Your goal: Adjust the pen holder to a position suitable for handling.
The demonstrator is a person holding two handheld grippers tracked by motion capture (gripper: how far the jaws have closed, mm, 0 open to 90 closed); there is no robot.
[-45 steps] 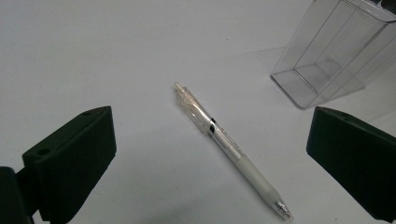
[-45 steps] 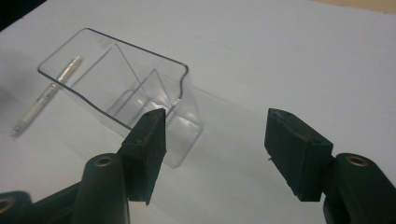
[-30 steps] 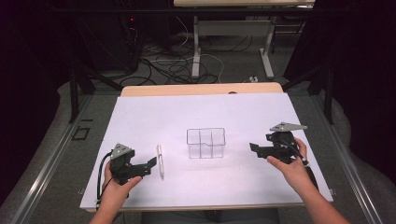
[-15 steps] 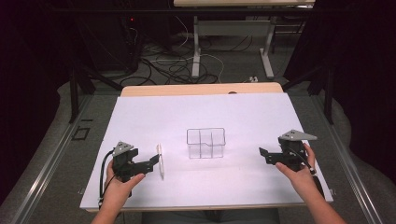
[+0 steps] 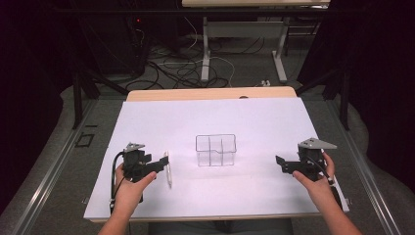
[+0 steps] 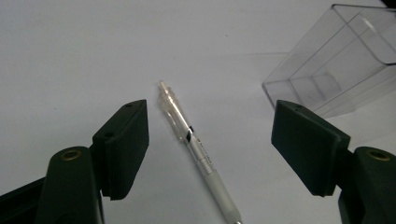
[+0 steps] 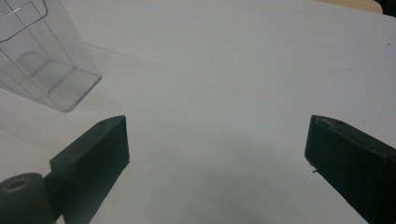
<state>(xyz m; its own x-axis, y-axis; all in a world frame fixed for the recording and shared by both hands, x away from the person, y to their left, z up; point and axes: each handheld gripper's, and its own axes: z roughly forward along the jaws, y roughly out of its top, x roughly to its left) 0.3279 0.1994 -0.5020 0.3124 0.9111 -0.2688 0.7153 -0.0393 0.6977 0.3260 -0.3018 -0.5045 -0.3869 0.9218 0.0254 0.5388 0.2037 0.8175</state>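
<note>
A clear and white pen (image 5: 168, 170) lies flat on the white table (image 5: 254, 122), left of a clear plastic divided box (image 5: 216, 150). My left gripper (image 5: 159, 165) reaches the pen from the left. In the left gripper view the pen (image 6: 196, 149) lies between the two black jaws of the left gripper (image 6: 210, 107). Those jaws have just been closing, but they stand apart from the pen and touch nothing. The box (image 6: 336, 60) stands beyond, at the upper right. My right gripper (image 5: 283, 165) hovers right of the box. The jaws of the right gripper (image 7: 217, 122) have just been opening and hold nothing.
The box (image 7: 42, 60) sits at the upper left of the right gripper view. White tabletop stretches behind the box. Beyond the far table edge, cables (image 5: 195, 68) lie on the floor beside a metal desk leg (image 5: 205, 49).
The left gripper has edged up and toward the pen, and its jaws have narrowed around it. The right gripper has sunk and drifted right, toward the front edge.
</note>
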